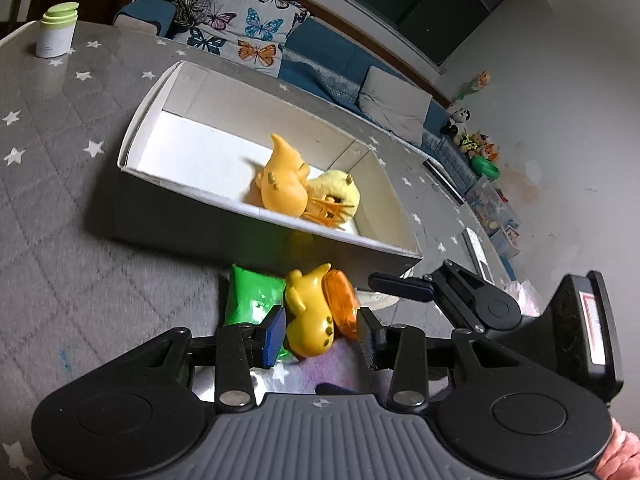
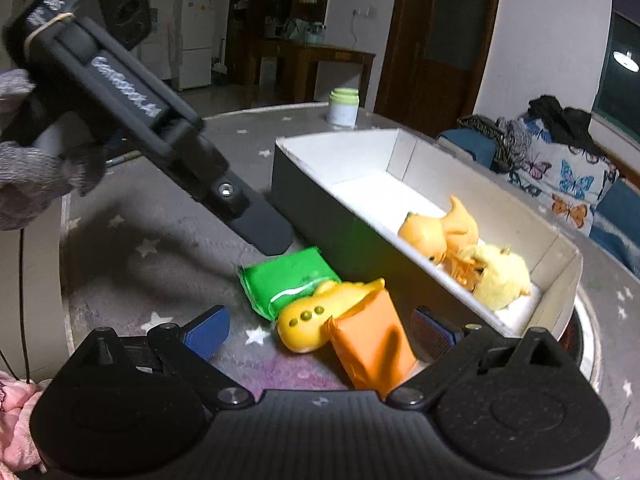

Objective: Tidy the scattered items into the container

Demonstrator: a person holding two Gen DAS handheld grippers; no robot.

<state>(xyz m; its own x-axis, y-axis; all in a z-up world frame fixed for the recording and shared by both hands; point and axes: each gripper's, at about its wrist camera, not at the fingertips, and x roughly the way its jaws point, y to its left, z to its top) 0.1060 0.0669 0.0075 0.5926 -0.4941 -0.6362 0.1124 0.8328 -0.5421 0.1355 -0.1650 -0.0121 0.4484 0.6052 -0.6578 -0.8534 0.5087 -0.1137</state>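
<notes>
Grey, star-printed cloth covers the table (image 1: 80, 208), on which 1 open white box (image 2: 304, 188) is set. Inside the box, 3 items are gathered at one end: 1 orange-yellow toy figure (image 1: 282, 184), 1 pale yellow plush (image 1: 336, 188) touching it, and 1 small orange plastic piece (image 1: 328, 212) lying between and in front of them. Outside the box, just beside its long wall, 3 more items are seen on the cloth: 1 green packet (image 2: 288, 282), 1 orange packet (image 2: 370, 344) and 1 yellow toy figure (image 2: 320, 316) wedged between the 2 packets and touching both. The left gripper (image 1: 322, 334) is held spread, its 2 blue pads flanking the yellow toy figure without clearly pressing it. The right gripper (image 2: 320, 330) is also spread wide, with the yellow figure and orange packet between its pads. 1 white jar with a green lid (image 1: 56, 32) is placed well apart, near the table's far edge.
</notes>
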